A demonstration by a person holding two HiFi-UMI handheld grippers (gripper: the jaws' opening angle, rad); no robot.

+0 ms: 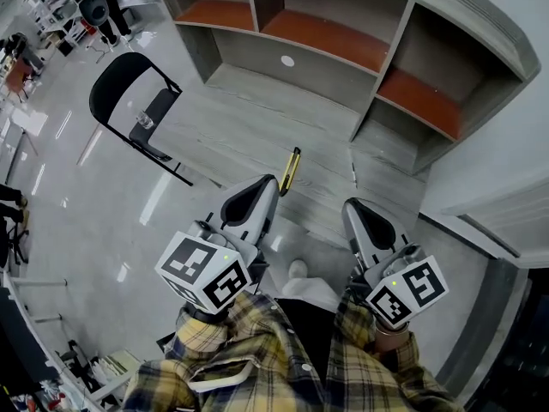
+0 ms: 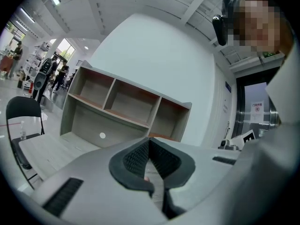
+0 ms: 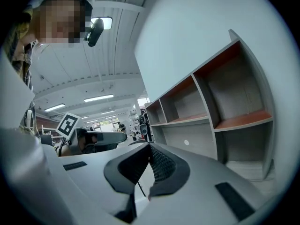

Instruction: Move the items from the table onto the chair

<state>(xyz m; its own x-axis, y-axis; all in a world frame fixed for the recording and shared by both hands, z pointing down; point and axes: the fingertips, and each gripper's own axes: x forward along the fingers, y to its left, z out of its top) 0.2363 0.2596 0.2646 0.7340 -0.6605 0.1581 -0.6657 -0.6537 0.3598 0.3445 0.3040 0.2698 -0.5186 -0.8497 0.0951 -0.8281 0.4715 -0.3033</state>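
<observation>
The left gripper point(image 1: 264, 183) has its jaws pressed together at the tips, with nothing between the ribbed pads, as the left gripper view point(image 2: 149, 142) shows. The right gripper point(image 1: 354, 206) is likewise closed and empty point(image 3: 150, 146). Both are held side by side close to the person's body, in plaid sleeves point(image 1: 206, 337), over the near edge of the grey wood-grain desk point(image 1: 257, 118).

A slim yellow-and-black tool point(image 1: 291, 171) lies on the desk near that front edge. In the head view it appears just past the left gripper's tip, between the two grippers and nearer the left one. What kind of tool it is cannot be made out.

A hutch point(image 1: 343, 41) with orange-brown shelf floors stands at the back of the desk. The black folding chair point(image 1: 129, 80) stands on the shiny floor point(image 1: 86, 213) off the desk's left end, well apart from both grippers. A clear glass point(image 1: 144, 120) stands on its seat.
</observation>
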